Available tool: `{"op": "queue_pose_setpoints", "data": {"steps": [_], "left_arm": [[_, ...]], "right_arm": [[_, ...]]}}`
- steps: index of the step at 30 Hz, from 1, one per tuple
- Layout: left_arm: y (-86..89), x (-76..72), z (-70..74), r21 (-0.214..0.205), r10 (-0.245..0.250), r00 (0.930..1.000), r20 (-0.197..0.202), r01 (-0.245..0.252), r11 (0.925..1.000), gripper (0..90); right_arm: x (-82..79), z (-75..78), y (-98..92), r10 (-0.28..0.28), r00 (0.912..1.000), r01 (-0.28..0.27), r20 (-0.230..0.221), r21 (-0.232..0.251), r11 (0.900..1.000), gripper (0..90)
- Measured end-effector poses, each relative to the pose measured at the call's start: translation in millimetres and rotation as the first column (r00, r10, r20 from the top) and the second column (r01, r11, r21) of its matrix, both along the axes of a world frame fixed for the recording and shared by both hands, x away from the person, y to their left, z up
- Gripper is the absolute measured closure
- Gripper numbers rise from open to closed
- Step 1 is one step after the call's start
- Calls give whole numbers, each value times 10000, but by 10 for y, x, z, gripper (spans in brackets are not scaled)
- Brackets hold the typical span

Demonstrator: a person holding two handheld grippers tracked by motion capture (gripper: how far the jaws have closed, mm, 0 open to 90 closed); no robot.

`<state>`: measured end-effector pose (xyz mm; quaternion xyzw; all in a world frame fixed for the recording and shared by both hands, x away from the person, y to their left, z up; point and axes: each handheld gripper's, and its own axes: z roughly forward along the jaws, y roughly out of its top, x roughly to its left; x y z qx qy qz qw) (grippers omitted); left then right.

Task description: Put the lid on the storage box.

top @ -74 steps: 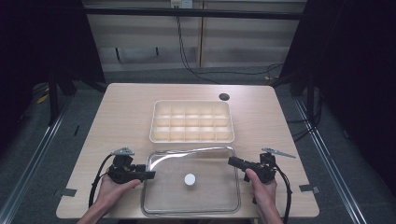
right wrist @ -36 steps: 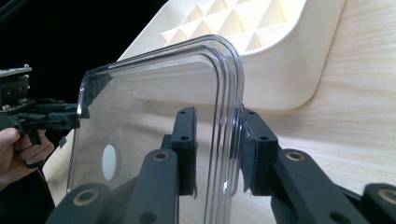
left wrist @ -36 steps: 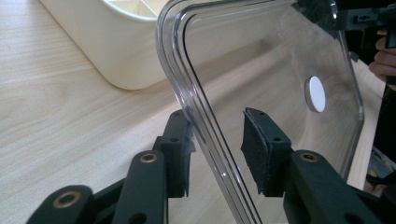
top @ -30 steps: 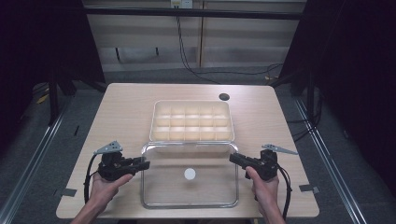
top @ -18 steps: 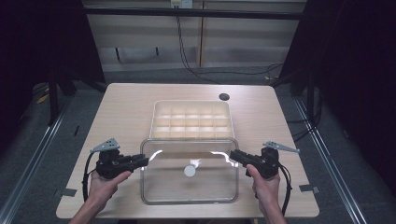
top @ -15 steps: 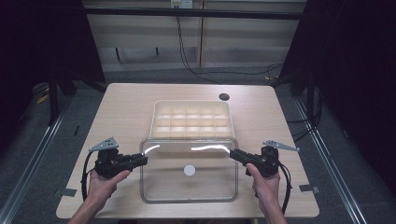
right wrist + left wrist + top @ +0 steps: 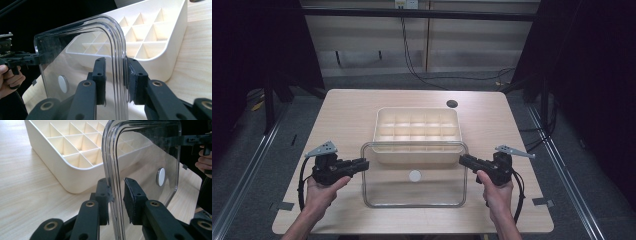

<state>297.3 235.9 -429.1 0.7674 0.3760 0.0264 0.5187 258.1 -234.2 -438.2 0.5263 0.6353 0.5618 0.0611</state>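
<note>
Right claw (image 7: 115, 81) grips the clear lid (image 7: 82, 62)

Its two jaws clamp the lid's curved edge. Behind it, the cream divided tray (image 7: 160, 42) stands on the table (image 7: 200, 57); the other claw (image 7: 35, 58) holds the far edge.

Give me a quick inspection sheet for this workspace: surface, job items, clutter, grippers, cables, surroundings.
Surface: light wood table, small dark round spot near its far edge.
Job's things: clear lid with a white round knob, held up off the table, its far edge over the near wall of the cream divided tray; visible cells hold nothing.
Clutter: nothing seen.
Grippers: left gripper shut on the lid's left rim; right gripper shut on its right rim.
Cables: one trails from each gripper; more run on the floor beyond the table.
Surroundings: dark curtains at both sides, floor rails.
</note>
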Motion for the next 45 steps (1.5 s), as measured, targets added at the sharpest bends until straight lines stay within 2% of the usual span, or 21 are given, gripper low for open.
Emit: {"op": "queue_pose_setpoints", "data": {"steps": [4,12,19,33,35,40,45], "left_arm": [[16,17,10,-110,-14,10000,-72,13,9999,752],[16,52,97,-189,-1,10000,87,3,9998,753],[22,92,154,-113,45,9999,166,-43,9999,751],[20,226,280,-141,268,9994,225,-264,9996,747],[14,262,290,-5,174,9995,246,-174,9998,745],[16,326,313,-142,296,9994,203,-293,9995,748],[22,370,374,-22,327,9990,309,-326,9995,748]], "right_arm": [[15,37,9,-47,10000,46,88,61,10000,711],[53,158,10,-102,9993,99,370,90,9999,712],[102,213,16,-85,9990,80,444,100,9999,712],[265,329,37,-71,9984,67,552,67,10000,711],[292,351,27,-127,9985,122,536,87,9999,711],[372,399,24,-99,9984,97,558,39,9999,712],[439,461,35,-63,9978,62,661,20,10000,712]]}}
